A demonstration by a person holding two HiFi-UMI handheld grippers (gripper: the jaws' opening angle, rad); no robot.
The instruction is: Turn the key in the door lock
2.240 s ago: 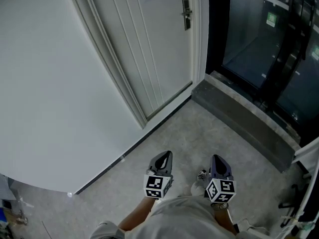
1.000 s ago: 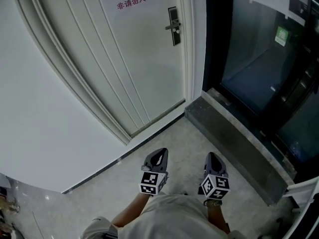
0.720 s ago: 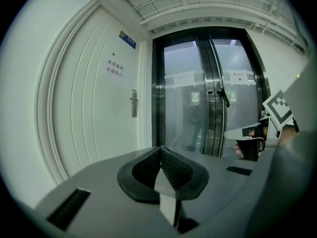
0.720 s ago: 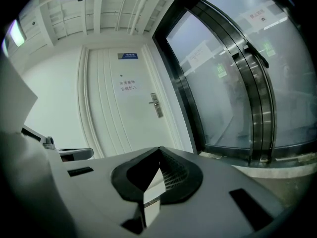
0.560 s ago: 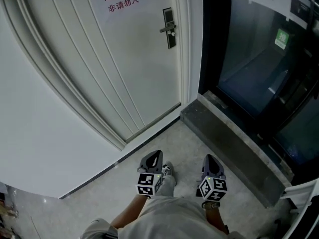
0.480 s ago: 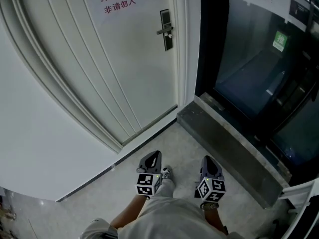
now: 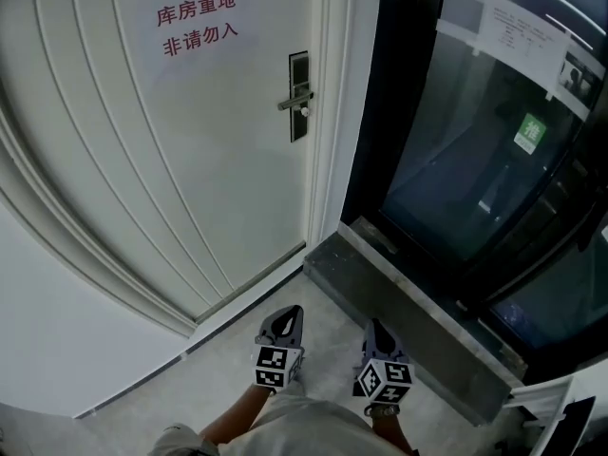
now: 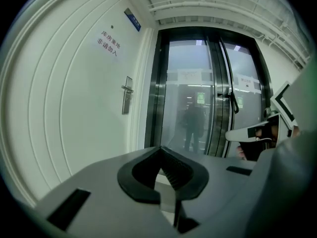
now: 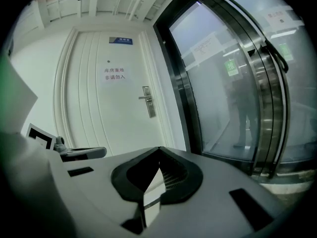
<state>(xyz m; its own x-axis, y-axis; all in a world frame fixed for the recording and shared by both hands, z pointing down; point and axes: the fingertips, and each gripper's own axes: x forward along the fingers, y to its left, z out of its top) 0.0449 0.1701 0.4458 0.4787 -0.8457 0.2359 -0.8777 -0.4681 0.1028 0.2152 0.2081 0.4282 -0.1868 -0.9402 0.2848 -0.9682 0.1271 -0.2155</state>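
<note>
The white door (image 7: 190, 150) carries a dark lock plate (image 7: 299, 96) with a silver lever handle (image 7: 293, 102). A small pale piece (image 7: 304, 112) sits just under the lever; it is too small to tell whether it is a key. The lock also shows far off in the left gripper view (image 8: 127, 95) and the right gripper view (image 9: 147, 101). My left gripper (image 7: 287, 315) and right gripper (image 7: 373, 328) hang side by side low in the head view, well short of the door. Both the left gripper (image 8: 160, 152) and the right gripper (image 9: 159, 151) are shut with nothing between their tips.
A red-lettered sign (image 7: 197, 24) is on the door above the lock. To the right stand dark glass doors (image 7: 475, 150) with a paper notice (image 7: 518, 31). A dark stone threshold (image 7: 399, 312) runs along their foot. The floor is pale tile (image 7: 237, 359).
Both grippers and the head have travelled towards the door. The lock and sign now appear larger and lower in the head view. Both grippers stay shut.
</note>
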